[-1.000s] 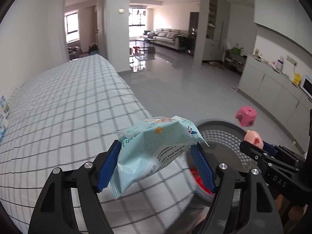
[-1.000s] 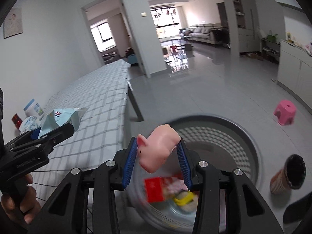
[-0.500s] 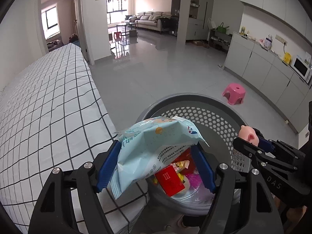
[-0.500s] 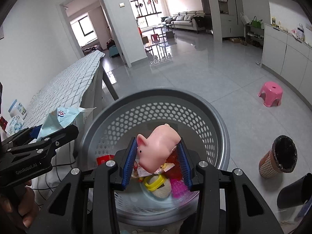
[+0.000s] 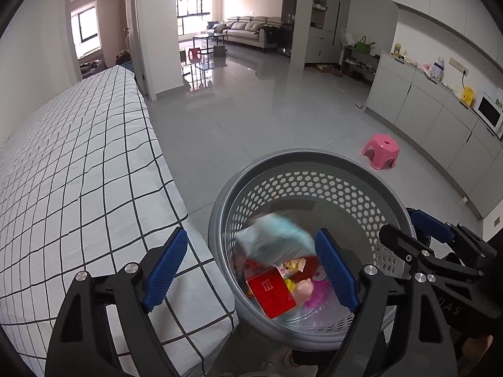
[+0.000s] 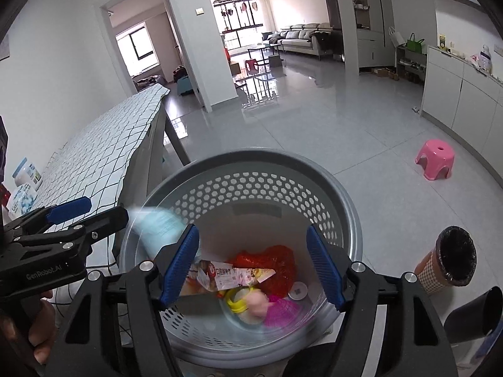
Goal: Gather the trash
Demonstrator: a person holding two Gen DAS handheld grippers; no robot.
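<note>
Basket (image 5: 317, 163), two open hand-held grippers (image 5: 251, 267)

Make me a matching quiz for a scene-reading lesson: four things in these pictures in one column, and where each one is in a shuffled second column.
Things:
1. red box
2. pink stool
3. checked cloth
4. paper cup with black liner

Places:
A. spread over the table left of the basket
B. on the floor by the cabinets
C. inside the grey perforated basket
D. on the floor right of the basket, close to it

Pairs: 1-C, 2-B, 3-A, 4-D
</note>
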